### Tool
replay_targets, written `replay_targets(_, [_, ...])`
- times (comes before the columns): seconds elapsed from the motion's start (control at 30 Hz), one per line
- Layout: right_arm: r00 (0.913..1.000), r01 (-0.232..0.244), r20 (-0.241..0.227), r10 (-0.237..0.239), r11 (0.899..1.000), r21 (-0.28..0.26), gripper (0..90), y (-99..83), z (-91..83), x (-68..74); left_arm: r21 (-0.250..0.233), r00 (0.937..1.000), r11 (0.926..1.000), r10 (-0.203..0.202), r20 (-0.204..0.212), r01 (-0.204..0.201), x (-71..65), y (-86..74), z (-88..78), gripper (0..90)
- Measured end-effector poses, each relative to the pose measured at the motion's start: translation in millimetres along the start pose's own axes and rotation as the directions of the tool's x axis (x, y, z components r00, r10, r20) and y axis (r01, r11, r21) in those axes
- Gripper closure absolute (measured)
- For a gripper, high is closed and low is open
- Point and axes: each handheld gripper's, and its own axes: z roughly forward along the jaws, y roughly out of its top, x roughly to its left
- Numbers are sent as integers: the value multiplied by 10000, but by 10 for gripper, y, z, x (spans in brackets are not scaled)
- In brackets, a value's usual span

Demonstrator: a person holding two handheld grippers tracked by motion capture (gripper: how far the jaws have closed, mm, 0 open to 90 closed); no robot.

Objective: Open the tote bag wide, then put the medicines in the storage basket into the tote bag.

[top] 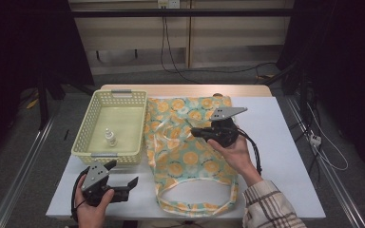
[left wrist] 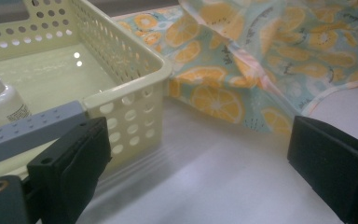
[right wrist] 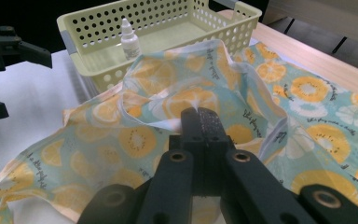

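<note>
- We judge the orange-print cloth bag (top: 190, 156) light, soft and floppy; it will sag and slide, so a pinch on a hem or strap serves best.
- Our right gripper (right wrist: 200, 122) is clamped on the bag's upper layer, lifting a fold off the table (top: 285, 156).
- Our left gripper (top: 132, 184) stands wide, holding nothing, beside the yellow basket (top: 83, 142) and near the bag's lower left edge.

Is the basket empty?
No, a small white dropper bottle stands inside the yellow basket.
</note>
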Motion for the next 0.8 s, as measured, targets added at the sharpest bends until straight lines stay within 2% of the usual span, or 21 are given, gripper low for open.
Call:
replay_targets(0.3, [10000,-45,-3,45,9976,-693,900,53,-58,-20,-207,9992,9994,-283,-293,277,89,-2,-75,55])
replay_targets(0.5, [10000,-60,31,62,9975,-703,900,46,-87,-24,-207,9994,9996,-203,-274,198,94,8,-83,55])
replay_targets(0.63, [9999,-93,66,98,9972,-740,900,42,-114,-52,-258,9989,9986,-459,-52,458,93,11,-98,54])
replay_targets(0.8, [9999,-104,-10,104,9977,-672,900,43,-101,-57,153,9993,9992,-361,-18,361,140,40,-66,55])
